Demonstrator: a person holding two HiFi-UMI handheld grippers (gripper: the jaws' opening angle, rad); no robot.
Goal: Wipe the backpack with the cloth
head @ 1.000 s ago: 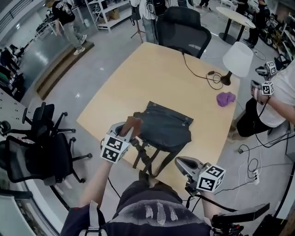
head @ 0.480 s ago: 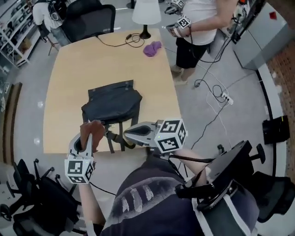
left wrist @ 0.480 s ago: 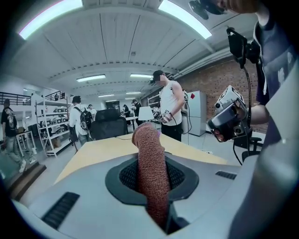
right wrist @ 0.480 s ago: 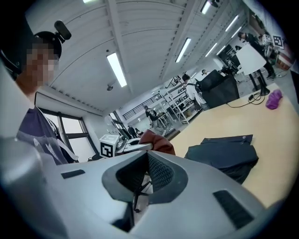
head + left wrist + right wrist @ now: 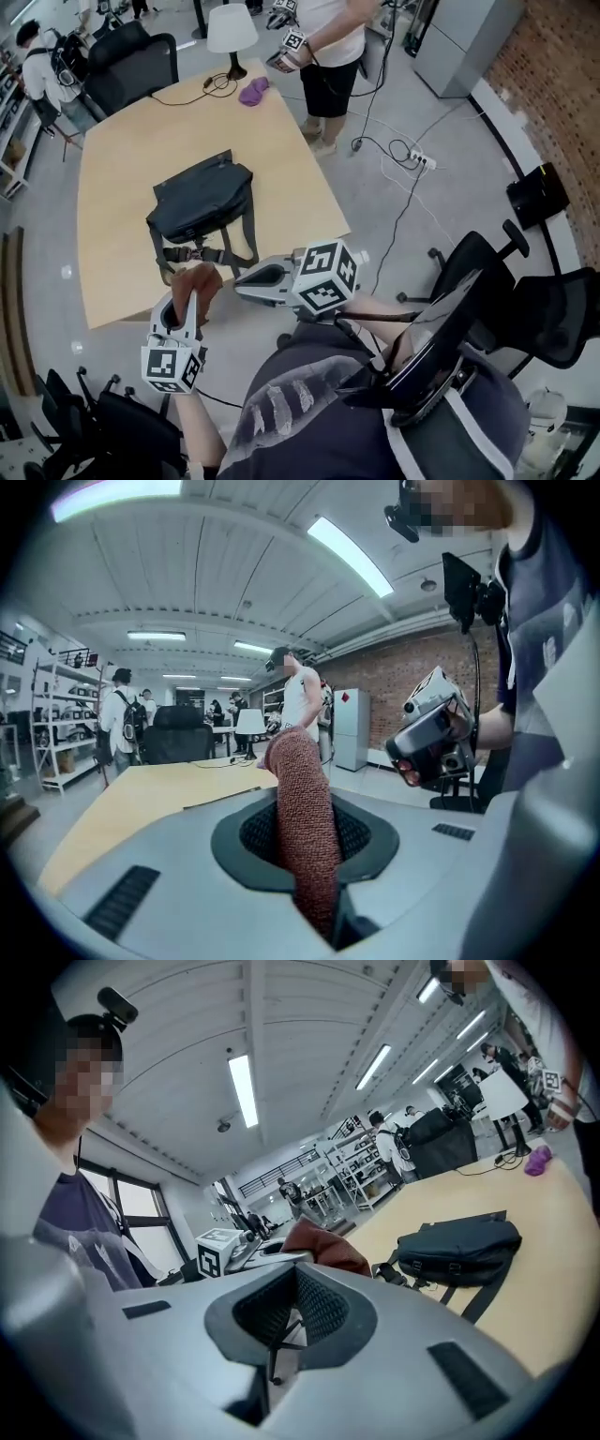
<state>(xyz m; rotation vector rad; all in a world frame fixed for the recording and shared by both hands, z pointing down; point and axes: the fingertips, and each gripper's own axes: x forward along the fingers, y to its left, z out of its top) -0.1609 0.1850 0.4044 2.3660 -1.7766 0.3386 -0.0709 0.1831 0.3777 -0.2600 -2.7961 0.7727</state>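
A dark backpack lies flat on the wooden table, straps trailing toward the near edge; it also shows in the right gripper view. My left gripper is shut on a brown cloth and hangs at the table's near edge, short of the straps. In the left gripper view the cloth stands up between the jaws. My right gripper sits level just right of the cloth, off the table, jaws together and empty.
A purple cloth, a white lamp and a cable lie at the table's far end. Another person with grippers stands beyond it. Office chairs stand to my right and far left. A power strip lies on the floor.
Both grippers have drawn back from the backpack toward my body, the cloth still held in the left one. The head view has swung, so the table sits farther up and left.
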